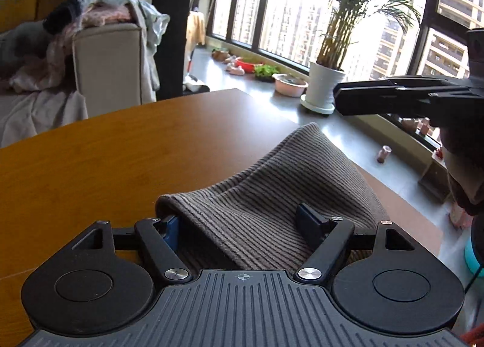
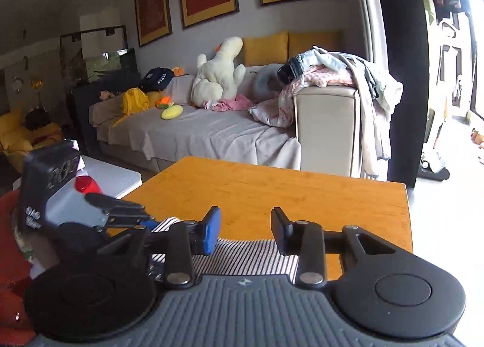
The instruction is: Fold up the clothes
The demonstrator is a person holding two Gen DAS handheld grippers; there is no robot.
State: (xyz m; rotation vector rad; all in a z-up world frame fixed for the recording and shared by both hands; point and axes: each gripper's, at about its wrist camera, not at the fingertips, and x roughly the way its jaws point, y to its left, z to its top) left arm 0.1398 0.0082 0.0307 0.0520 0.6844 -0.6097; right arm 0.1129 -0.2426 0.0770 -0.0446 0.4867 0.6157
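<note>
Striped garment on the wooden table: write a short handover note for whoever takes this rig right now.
Left gripper: jaws wide, bunched striped garment between them; a firm grip cannot be confirmed.
Right gripper: open, holding nothing, over the garment's near edge.
Garment: on the wooden table, near the corner, rumpled and humped rather than flat.
Done: no finished fold visible.
Left: probably flatten it, then fold it neatly.
</note>
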